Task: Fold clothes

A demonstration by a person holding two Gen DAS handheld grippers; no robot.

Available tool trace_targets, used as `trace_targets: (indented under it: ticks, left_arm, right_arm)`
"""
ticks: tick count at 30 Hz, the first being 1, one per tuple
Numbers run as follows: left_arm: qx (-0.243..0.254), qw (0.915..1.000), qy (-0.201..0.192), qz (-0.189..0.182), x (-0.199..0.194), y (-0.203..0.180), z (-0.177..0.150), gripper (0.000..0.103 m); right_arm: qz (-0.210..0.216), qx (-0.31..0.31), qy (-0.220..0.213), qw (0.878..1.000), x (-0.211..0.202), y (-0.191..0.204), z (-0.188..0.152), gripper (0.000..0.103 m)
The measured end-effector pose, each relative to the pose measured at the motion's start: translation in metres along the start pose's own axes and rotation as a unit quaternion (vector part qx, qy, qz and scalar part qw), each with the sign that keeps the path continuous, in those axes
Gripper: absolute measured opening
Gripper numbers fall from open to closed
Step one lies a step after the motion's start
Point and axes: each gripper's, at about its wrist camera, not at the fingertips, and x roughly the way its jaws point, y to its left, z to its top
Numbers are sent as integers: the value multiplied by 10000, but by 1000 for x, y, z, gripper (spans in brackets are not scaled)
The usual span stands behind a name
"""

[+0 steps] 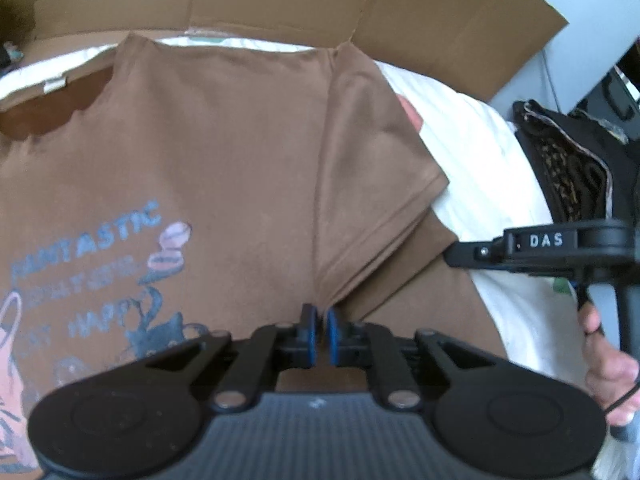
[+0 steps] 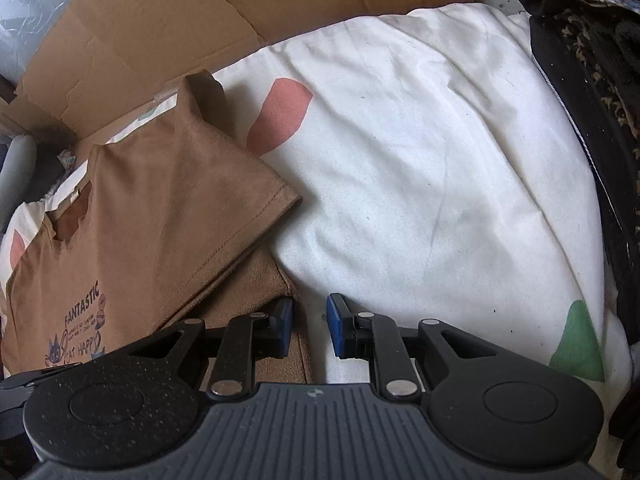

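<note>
shirt: a brown T-shirt point(image 1: 224, 152) lies flat, print up, on a white quilt point(image 2: 420, 168); it fills the centre and left of the left wrist view and the lower left of the right wrist view.
sleeve: the short sleeve point(image 1: 376, 184) is folded in over the body, right of centre in the left wrist view.
left tongs: the left tongs point(image 1: 319, 336) stand almost closed, a thin gap between the blue pads, at the crease where sleeve meets body; no cloth shows pinched between them.
right tongs: the right tongs point(image 2: 309, 328) stand partly open over the shirt's side edge, low in the frame; one pad over brown cloth, the other over quilt, nothing held.
handling: light, limp knit, likely to sag and drag; the soft quilt gives under a pinch.
hold: probably best at the hemmed side edge and the shoulder seam, both layers together.
surroundings: cardboard point(image 1: 400, 4) across the top.
</note>
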Motion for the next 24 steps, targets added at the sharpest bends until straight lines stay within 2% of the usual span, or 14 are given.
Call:
trace_targets:
  ticks: [3,8,11,12,13,14,17,18,20,24]
  left_arm:
    - [108,9997,-233,-22,-18,-2,1,16]
    - [444,9974,-547,-122,-31,-17,24,33]
    - [516,9964,-616,-252,-23,-27,38,34]
    - [548,9961,-625,-301,-21,-31,43,35]
    - [595,9956,-636,-339,-18,-36,47,37]
    - [663,9950,-650,-354,-14,-40,50,42]
    - [895,9930,-677,-355,-3,-57,59,47]
    - [978,9923,-680,-352,1,-62,61,48]
    - [1100,9911,-694,-297,9,-71,65,61]
    - [1242,9898,-667,-211,23,-82,71,63]
  right_arm:
    - [-31,-8,-7,10000,-3,0,-1,24]
    - [29,55,-146,9999,-16,-9,-5,27]
    - [62,245,-188,9995,-19,-22,-6,29]
    - [45,286,-176,9994,-20,-26,-6,32]
    - [26,317,-156,9994,-21,-30,-5,41]
    - [-24,268,-188,9995,-22,-30,-6,44]
    - [-172,122,-284,9994,-28,-30,-7,50]
    - [-224,68,-316,9992,-29,-30,-8,51]
    - [-365,-138,-374,9985,-30,-26,-9,51]
    - [-465,-341,-397,9975,-30,-24,-12,51]
